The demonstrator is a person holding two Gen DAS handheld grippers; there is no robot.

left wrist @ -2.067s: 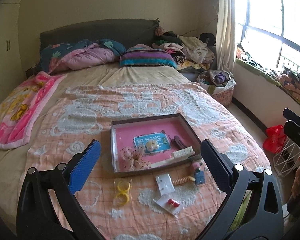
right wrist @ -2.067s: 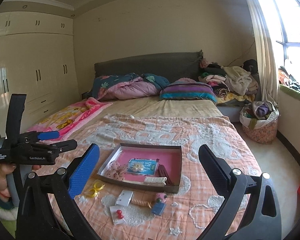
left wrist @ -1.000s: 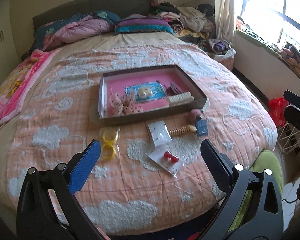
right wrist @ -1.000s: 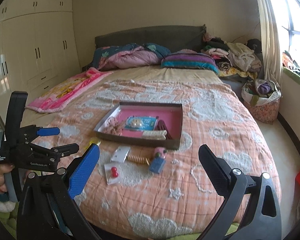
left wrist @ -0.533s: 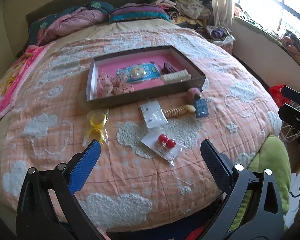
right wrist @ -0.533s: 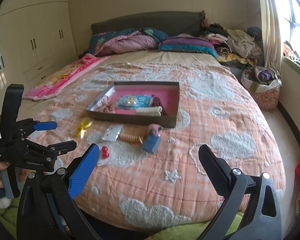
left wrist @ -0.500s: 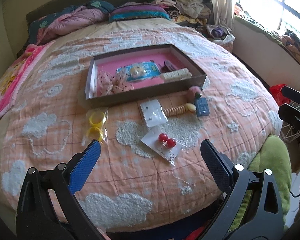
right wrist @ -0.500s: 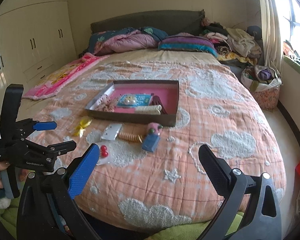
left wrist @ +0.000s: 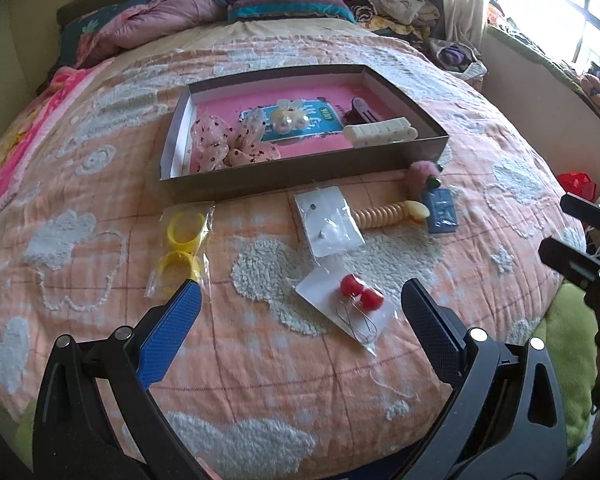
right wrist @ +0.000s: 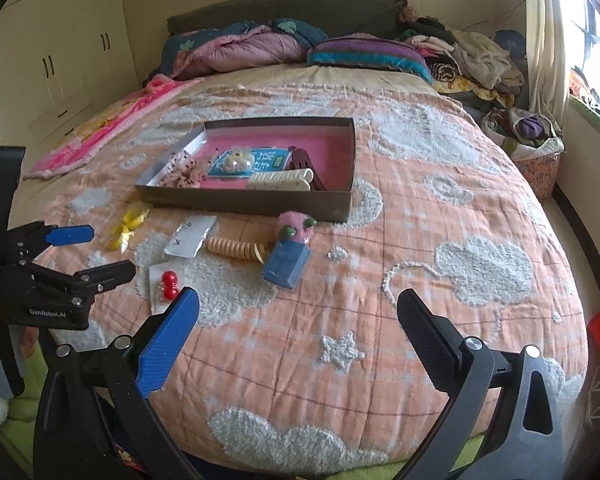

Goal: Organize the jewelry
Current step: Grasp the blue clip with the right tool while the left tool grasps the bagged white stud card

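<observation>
My left gripper (left wrist: 300, 312) hangs with its 2 fingers spread wide and empty, and so does my right gripper (right wrist: 298, 316). Just ahead of my left fingers, slightly toward the right one, lies the clear plastic packet of 2 red ball earrings (left wrist: 350, 304) on the orange quilted bedspread (left wrist: 260, 360); its long axis runs diagonally, from ahead-left back toward my right finger. Beyond my left finger's tip sits the clear bag of 2 yellow rings (left wrist: 182, 246). Farther ahead are the white stud-earring card (left wrist: 328, 220), the cream beaded clip (left wrist: 388, 213), the small blue card (left wrist: 442, 211) and the pink fluffy piece (left wrist: 422, 172). Past these stands the shallow grey box with pink lining (left wrist: 300, 178), already holding a spotted pink bow (left wrist: 228, 146), a blue card with pearls (left wrist: 296, 119) and a white comb-like clip (left wrist: 380, 134).

From my right fingers the red earrings (right wrist: 169, 284) lie off beyond the left finger, well to the side. I judge my left hand is nearer and should turn across the packet's short side to pinch it.
</observation>
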